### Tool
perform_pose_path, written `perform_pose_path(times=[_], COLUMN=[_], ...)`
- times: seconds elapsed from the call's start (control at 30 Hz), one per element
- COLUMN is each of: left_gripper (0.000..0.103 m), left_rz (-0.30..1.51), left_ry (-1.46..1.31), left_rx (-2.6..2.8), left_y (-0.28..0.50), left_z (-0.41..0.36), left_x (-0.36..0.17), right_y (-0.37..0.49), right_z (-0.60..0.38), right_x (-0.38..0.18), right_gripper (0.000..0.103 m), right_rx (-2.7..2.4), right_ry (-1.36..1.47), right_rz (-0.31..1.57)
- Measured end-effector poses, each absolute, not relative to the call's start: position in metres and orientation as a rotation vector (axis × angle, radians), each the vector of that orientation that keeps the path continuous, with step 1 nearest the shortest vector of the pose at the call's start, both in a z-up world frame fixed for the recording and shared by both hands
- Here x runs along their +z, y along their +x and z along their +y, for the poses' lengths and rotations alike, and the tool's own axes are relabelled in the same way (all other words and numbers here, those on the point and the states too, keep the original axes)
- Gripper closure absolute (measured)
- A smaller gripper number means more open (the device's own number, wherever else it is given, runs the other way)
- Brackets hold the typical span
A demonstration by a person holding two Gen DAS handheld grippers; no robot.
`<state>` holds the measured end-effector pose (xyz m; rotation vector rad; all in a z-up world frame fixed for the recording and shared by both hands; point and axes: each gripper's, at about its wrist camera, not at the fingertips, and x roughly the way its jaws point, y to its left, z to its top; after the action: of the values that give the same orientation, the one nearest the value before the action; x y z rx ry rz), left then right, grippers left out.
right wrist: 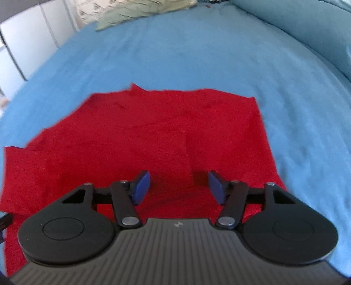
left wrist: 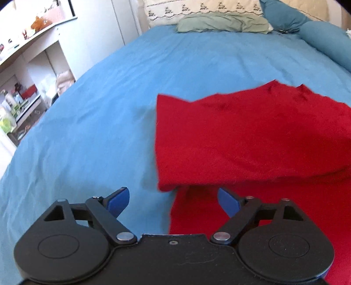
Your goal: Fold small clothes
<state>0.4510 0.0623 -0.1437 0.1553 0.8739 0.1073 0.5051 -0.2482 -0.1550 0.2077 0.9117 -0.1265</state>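
A red garment (left wrist: 252, 136) lies on the blue bed sheet (left wrist: 98, 109), with one layer folded over another near its front left edge. My left gripper (left wrist: 173, 200) is open and empty, just above the garment's near left edge. In the right wrist view the red garment (right wrist: 142, 136) spreads flat below my right gripper (right wrist: 178, 186), which is open and empty over the cloth's near part.
A green crumpled cloth (left wrist: 223, 23) and a patterned pillow (left wrist: 197, 8) lie at the head of the bed. Blue pillows (left wrist: 324, 41) sit at the far right. White shelves (left wrist: 26, 72) with small items stand to the left of the bed.
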Motion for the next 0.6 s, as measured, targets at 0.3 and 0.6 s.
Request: perform_pose_path(times=[0.3, 0.6], left_gripper=[0.027, 0.032], left_rz=[0.832, 0.870], left_ry=[0.116, 0.113], left_rx=[0.136, 0.128], left_y=[0.456, 0.465], left_z=[0.076, 0.084], left_x=[-0.144, -0.148], right_y=[0.505, 0.503], right_z=[-0.219, -0.261], right_x=[-0.133, -0.062], right_gripper=[0.082, 0.083], right_rx=[-0.100, -0.191], right_ry=[0.049, -0.021], right_rz=[0.867, 0.689])
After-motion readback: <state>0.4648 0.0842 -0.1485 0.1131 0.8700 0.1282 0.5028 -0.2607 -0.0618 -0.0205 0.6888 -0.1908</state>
